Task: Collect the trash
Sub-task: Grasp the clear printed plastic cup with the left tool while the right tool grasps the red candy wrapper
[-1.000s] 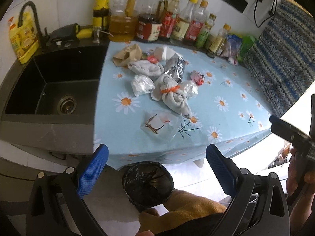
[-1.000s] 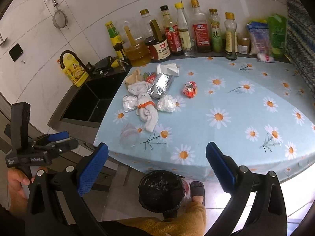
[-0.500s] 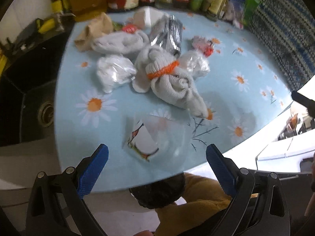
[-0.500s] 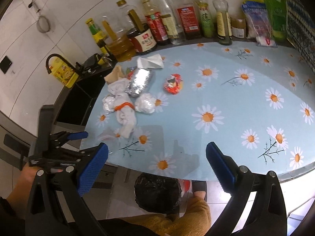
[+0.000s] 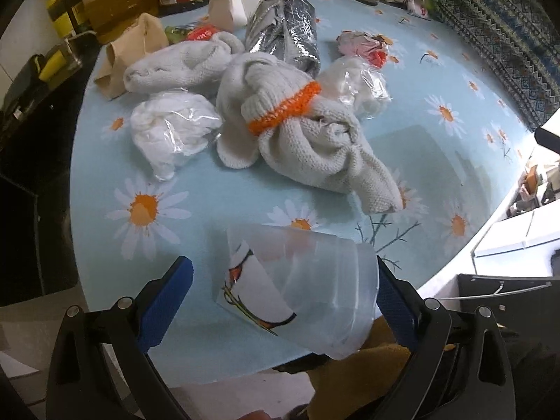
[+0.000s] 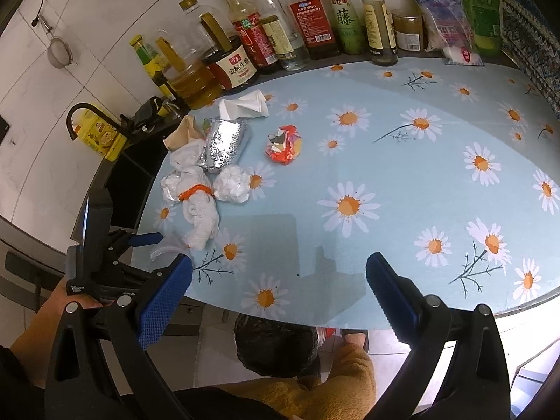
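Lowered to the table edge [image 5: 105, 210], left gripper [image 5: 280, 301] narrows, unclamped, around clear cup [image 5: 315, 290]; right gripper [image 6: 280, 290] gapes.

Clear glossy plastic cup [image 5: 308, 290], knitted cloth glove [image 5: 297, 133], crinkled foil packet [image 5: 287, 38], perhaps vinyl tablecloth [image 6: 385, 161].

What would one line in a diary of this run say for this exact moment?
left hand-held gripper: open, jaws just closing around clear plastic cup lying at table edge | right hand-held gripper: open, empty | bin: below
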A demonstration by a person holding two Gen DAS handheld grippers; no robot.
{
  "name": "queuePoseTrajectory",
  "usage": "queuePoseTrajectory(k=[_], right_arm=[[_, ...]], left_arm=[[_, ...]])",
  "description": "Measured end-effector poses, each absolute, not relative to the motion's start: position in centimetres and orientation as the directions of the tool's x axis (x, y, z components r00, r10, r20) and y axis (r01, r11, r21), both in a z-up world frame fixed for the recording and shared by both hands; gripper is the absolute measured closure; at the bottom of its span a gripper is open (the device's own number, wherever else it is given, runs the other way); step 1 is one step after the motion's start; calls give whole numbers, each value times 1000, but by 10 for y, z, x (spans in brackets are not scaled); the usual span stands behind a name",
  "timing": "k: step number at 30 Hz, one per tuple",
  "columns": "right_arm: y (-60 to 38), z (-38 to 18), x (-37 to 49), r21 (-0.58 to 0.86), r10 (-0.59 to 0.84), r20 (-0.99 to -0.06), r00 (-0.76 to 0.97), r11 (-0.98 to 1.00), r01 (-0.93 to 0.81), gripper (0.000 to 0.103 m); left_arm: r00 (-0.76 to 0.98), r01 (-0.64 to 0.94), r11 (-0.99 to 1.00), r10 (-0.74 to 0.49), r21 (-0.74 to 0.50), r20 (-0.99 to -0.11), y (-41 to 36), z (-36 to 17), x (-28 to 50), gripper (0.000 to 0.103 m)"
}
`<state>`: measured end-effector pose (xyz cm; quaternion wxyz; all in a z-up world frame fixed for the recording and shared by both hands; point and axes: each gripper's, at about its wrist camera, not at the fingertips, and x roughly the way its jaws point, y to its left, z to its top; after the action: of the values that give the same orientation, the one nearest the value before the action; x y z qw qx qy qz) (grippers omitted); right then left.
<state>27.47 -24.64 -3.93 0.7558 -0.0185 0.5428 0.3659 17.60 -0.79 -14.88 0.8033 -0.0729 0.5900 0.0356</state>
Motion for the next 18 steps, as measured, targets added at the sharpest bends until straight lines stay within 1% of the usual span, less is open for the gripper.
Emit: queuePoseTrajectory(k=[6,14,18], right_arm=[[-240,-39,282,372,539,-831,136,720,-586,5],[-225,-43,292,386,559,-823,107,686,-617,5],[-214,-46,301,376,558,-824,97,668,-643,5]], left_arm=[[324,-160,986,8,-47,-946,-14,-150,182,29],[352,-219,972,-2,-84,-936,-2,-146,177,31],[360,-238,968,9,-83,-933,1,-141,171,31]])
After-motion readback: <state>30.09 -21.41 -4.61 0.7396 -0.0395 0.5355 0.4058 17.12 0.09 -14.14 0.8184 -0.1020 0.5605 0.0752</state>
